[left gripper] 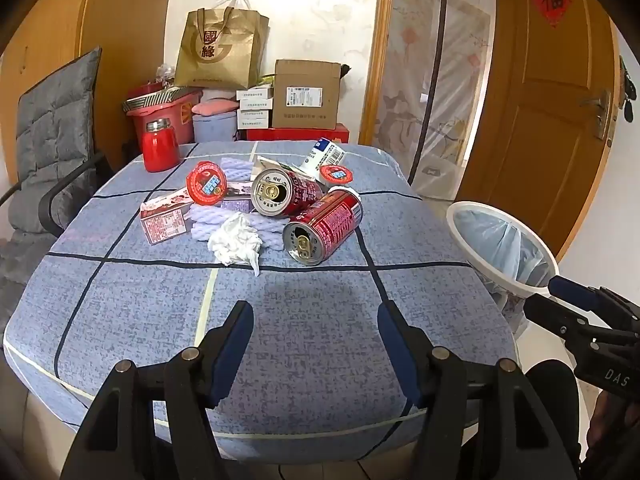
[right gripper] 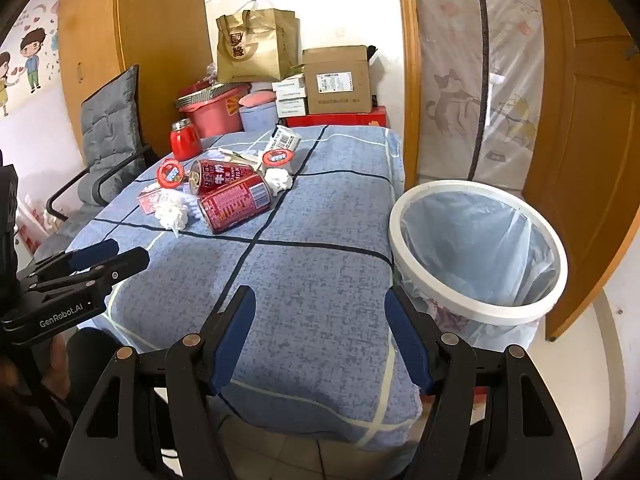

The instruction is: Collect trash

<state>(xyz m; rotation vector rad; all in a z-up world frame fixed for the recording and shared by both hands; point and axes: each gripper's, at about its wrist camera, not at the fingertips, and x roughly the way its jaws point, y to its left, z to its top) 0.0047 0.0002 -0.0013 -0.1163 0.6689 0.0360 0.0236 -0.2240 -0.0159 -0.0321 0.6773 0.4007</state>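
1. Trash pile (left gripper: 276, 208) lies mid-counter (left gripper: 280, 320); rear cartons are partly hidden behind cans.
2. Bin (right gripper: 478, 256) stands beside the counter.
3. Left hand-held gripper (left gripper: 316, 344) and right hand-held gripper (right gripper: 320, 336): both released, holding nothing.

The desk (left gripper: 312, 320), covered in blue checked cloth, carries a heap well ahead of the left tool (left gripper: 316, 344): two red cans (left gripper: 324, 226), crumpled tissue (left gripper: 238, 242), a small carton (left gripper: 164, 218), foil-lidded cups (left gripper: 206, 182), and a red flask (left gripper: 160, 146) beyond.
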